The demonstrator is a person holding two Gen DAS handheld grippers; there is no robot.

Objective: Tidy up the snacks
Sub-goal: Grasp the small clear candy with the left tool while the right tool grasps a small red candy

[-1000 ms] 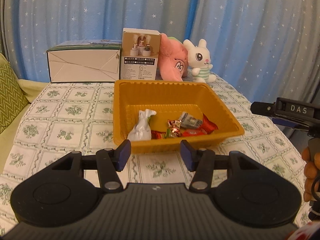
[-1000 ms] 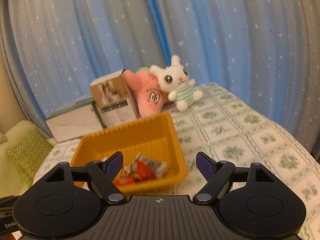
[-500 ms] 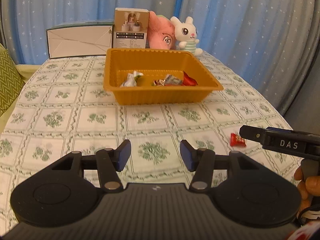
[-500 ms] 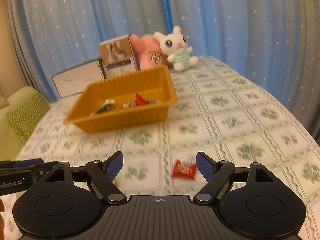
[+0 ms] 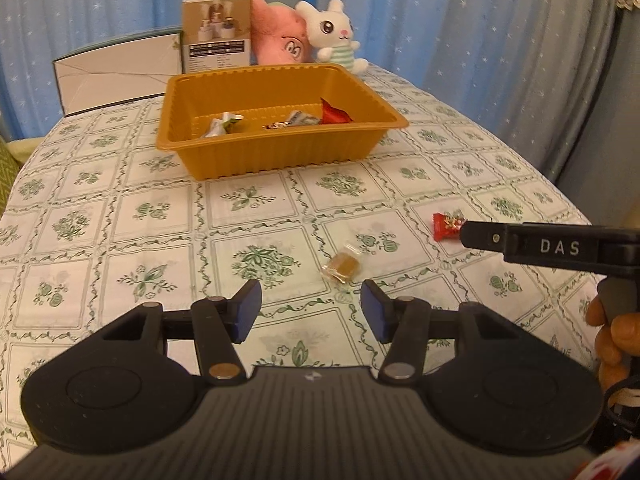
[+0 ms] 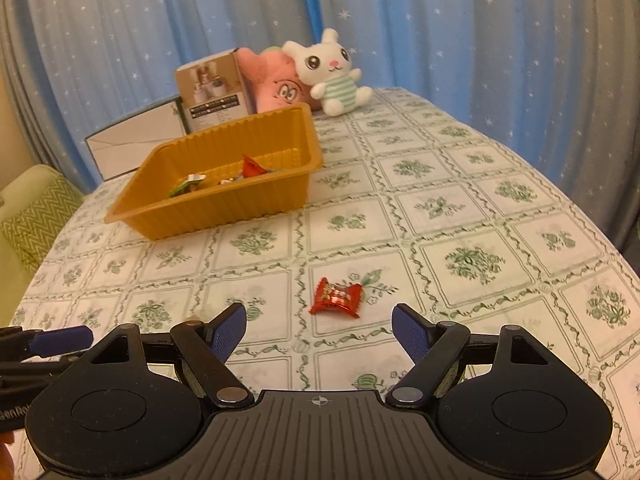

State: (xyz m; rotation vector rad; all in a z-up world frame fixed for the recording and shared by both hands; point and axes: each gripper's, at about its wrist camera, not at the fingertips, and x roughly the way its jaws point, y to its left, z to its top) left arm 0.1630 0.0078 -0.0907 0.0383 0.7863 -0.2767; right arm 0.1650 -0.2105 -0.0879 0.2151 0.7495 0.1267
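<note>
An orange tray (image 5: 280,158) (image 6: 224,208) holds several wrapped snacks on the flowered tablecloth. A small brown candy in clear wrap (image 5: 341,267) lies just ahead of my left gripper (image 5: 311,315), slightly right of its gap; that gripper is open and empty. A red wrapped candy (image 6: 337,297) (image 5: 447,225) lies just ahead of my right gripper (image 6: 319,334), between the lines of its fingers; this gripper is open wide and empty. In the left wrist view the right gripper's finger (image 5: 480,236) reaches in from the right beside the red candy.
Behind the tray stand a brown carton (image 5: 216,36), a white box (image 5: 120,76), a pink plush (image 5: 280,36) and a white bunny plush (image 5: 334,36). Blue starred curtains hang behind. The table edge curves away on the right. A green cushion (image 6: 36,216) sits at left.
Both grippers have pulled back from the tray and dropped toward the near tablecloth. The two loose candies have come into view ahead of them. Jaw openings look unchanged.
</note>
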